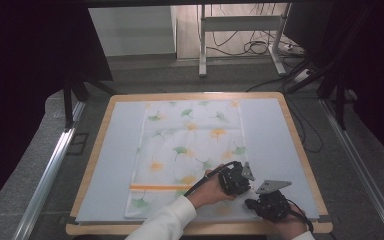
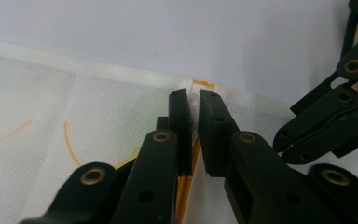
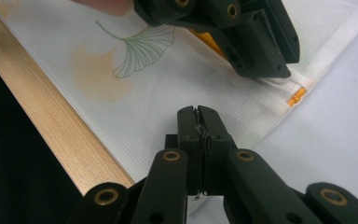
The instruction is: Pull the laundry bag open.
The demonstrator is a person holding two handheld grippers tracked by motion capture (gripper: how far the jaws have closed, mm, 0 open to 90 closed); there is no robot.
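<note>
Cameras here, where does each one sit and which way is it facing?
High view: fixed above the person's side, looking forward and down on the table and leaf-print cloth; sleeve, both hands and both hand-held grippers show.
Left gripper view: rides the left hand-held gripper, looking along its jaws, which pinch the cloth's edge by the orange stripe.
Right gripper view: rides the right hand-held gripper, jaws shut above the cloth near the wooden rim.
Shared: both gripper views show that cloth corner and the other gripper.

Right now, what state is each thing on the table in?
Cloth: spread flat, near right edge pinched.
Left tongs: shut on the cloth's edge by the orange stripe.
Right tongs: shut on the cloth's edge.
Blue mat: flat under the cloth.
</note>
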